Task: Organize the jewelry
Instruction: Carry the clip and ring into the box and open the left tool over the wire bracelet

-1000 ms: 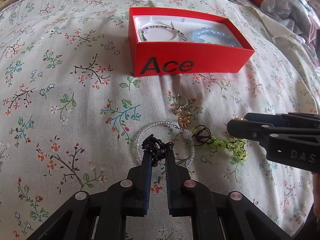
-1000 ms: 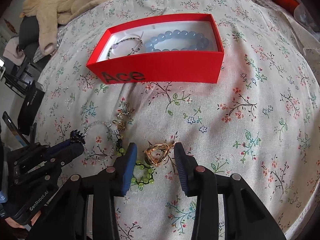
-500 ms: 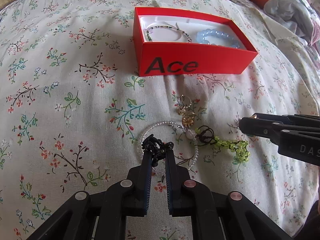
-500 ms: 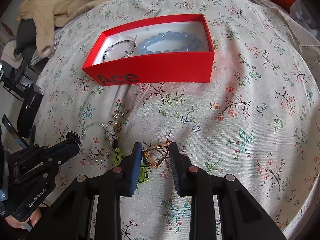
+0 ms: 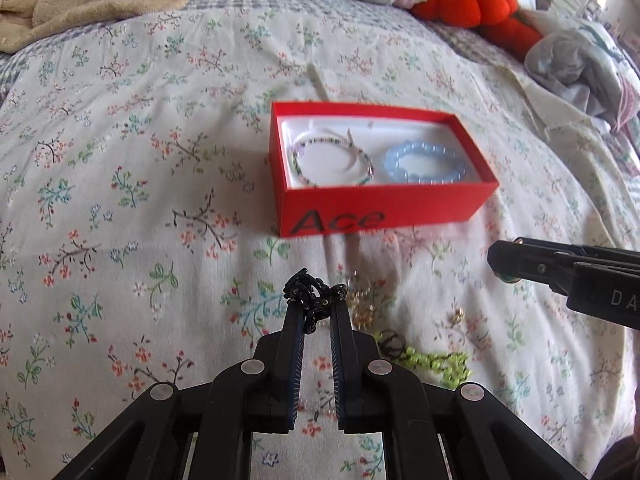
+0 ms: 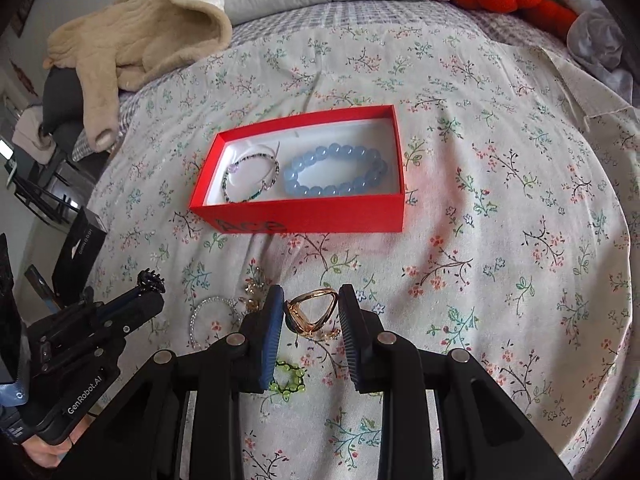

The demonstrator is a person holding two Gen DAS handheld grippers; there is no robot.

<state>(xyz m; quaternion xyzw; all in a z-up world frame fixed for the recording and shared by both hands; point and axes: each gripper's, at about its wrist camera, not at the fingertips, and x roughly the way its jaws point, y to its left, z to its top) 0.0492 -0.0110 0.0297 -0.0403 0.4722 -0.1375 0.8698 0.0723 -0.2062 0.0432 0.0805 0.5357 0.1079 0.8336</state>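
left gripper (image 5: 314, 304) clamping black chain (image 5: 310, 294), right gripper (image 6: 312, 312) pinching gold ring (image 6: 310, 312)

Bare bedspread (image 6: 500, 240) right of red box (image 6: 312, 216)

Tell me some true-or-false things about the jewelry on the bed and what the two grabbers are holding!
1. The red box has two bracelets inside. True: a blue bead bracelet and a thin beaded bracelet.
2. The left gripper is empty. False: it is pinching a small black jewelry piece.
3. The right gripper holds a gold ring. True.
4. The green bead piece is in the box. False: it lies on the flowered bedspread.
5. The box has a lid on. False: it is open on top.
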